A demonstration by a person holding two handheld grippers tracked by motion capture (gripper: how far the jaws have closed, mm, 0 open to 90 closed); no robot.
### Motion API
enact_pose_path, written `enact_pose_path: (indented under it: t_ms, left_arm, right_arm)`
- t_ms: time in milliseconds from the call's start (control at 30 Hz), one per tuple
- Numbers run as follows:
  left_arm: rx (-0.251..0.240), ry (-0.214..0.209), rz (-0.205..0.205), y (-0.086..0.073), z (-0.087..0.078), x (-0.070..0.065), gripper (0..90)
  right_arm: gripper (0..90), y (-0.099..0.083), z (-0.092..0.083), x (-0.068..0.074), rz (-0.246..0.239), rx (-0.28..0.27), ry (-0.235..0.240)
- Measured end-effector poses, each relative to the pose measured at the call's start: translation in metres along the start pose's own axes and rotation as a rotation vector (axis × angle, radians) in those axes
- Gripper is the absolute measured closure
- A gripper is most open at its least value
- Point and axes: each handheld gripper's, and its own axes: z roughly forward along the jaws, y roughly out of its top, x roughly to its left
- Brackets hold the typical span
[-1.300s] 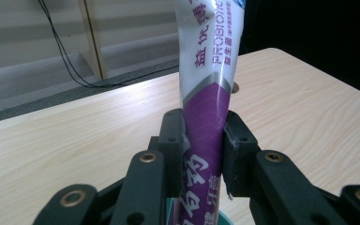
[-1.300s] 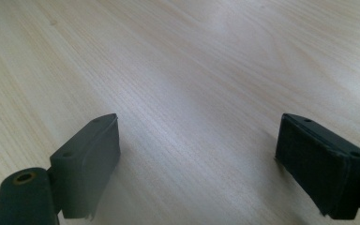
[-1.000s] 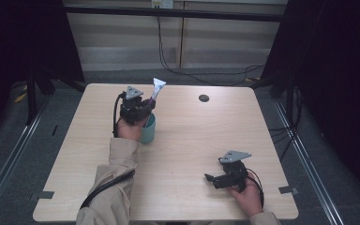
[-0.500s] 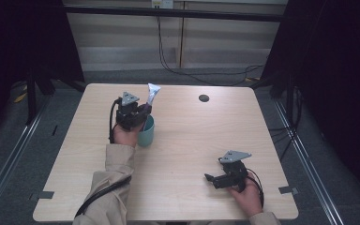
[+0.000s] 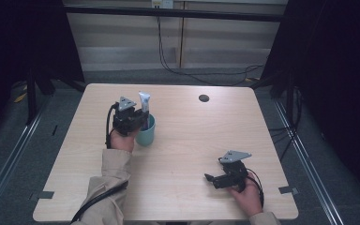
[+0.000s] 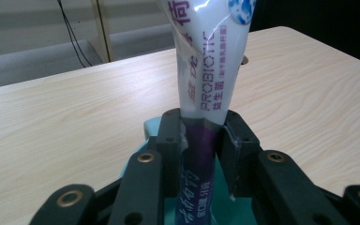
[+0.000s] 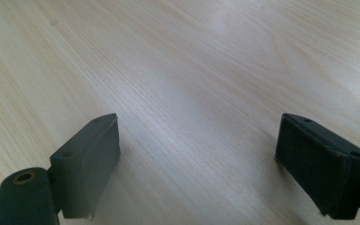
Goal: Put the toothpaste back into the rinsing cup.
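Note:
A white and purple toothpaste tube (image 6: pixel 206 79) stands upright between the jaws of my left gripper (image 6: pixel 201 140), which is shut on it. The tube's lower end reaches down into a teal cup (image 5: pixel 146 133) on the table's left half. In the high view the tube (image 5: pixel 144 101) sticks up above the left gripper (image 5: pixel 138 119), which sits over the cup's rim. My right gripper (image 5: pixel 211 180) rests low at the table's front right, pointing left. Its jaws stand wide open over bare wood in the right gripper view (image 7: pixel 197 159), with nothing between them.
The light wooden table (image 5: pixel 192 136) has a small dark round hole (image 5: pixel 203 98) near its far edge. Cables hang behind the table. Dark curtains flank both sides, and strips of tape mark the front corners.
The left gripper has carried the tube leftward and down, turning it upright so that it now stands in the teal cup. The right gripper has stayed put.

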Motion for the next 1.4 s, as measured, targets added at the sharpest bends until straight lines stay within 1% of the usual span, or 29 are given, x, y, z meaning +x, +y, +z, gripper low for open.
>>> enact_pose_path:
  t_ms: [200, 433, 600, 700, 767, 833, 867, 1067, 1133, 1333, 1400]
  left_arm:
    - [-0.008, -0.004, -0.004, -0.003, -0.003, -0.002, 71.9]
    - [-0.011, -0.003, 0.008, -0.006, -0.006, -0.004, 71.9]
    - [-0.014, -0.001, 0.004, -0.007, -0.008, -0.004, 71.9]
    - [-0.011, 0.0, 0.015, -0.008, -0.01, -0.004, 71.9]
    - [-0.016, -0.001, 0.004, -0.009, -0.011, -0.004, 71.9]
    - [-0.011, 0.002, 0.013, -0.01, -0.012, -0.003, 72.0]
    - [-0.014, 0.001, 0.007, -0.01, -0.012, -0.004, 71.9]
    - [-0.011, -0.002, 0.023, -0.013, -0.016, -0.005, 71.8]
    - [-0.013, -0.002, 0.018, -0.013, -0.016, -0.006, 71.8]
    - [-0.011, -0.005, 0.026, -0.014, -0.017, -0.006, 71.5]
    - [-0.01, -0.003, 0.022, -0.014, -0.018, -0.007, 71.4]
  right_arm:
    - [13.1, 0.0, 0.0, 0.0, -0.002, -0.002, -0.001]
    - [13.2, 0.0, 0.0, 0.0, 0.0, 0.0, -0.001]
    - [13.2, 0.0, 0.0, 0.0, 0.0, -0.001, -0.001]
    - [13.1, 0.0, 0.0, 0.0, -0.002, -0.002, -0.001]
    - [13.1, 0.0, 0.0, 0.0, -0.002, -0.001, -0.001]
    - [13.2, 0.0, 0.0, 0.0, -0.001, -0.001, -0.001]
    - [13.2, 0.0, 0.0, 0.0, -0.002, -0.002, -0.001]
    - [13.1, 0.0, 0.0, 0.0, -0.001, -0.001, -0.001]
    - [13.2, 0.0, 0.0, 0.0, -0.002, -0.002, -0.001]
    - [13.2, 0.0, 0.0, 0.0, -0.002, -0.002, -0.001]
    - [13.2, 0.0, 0.0, 0.0, 0.0, -0.001, -0.001]
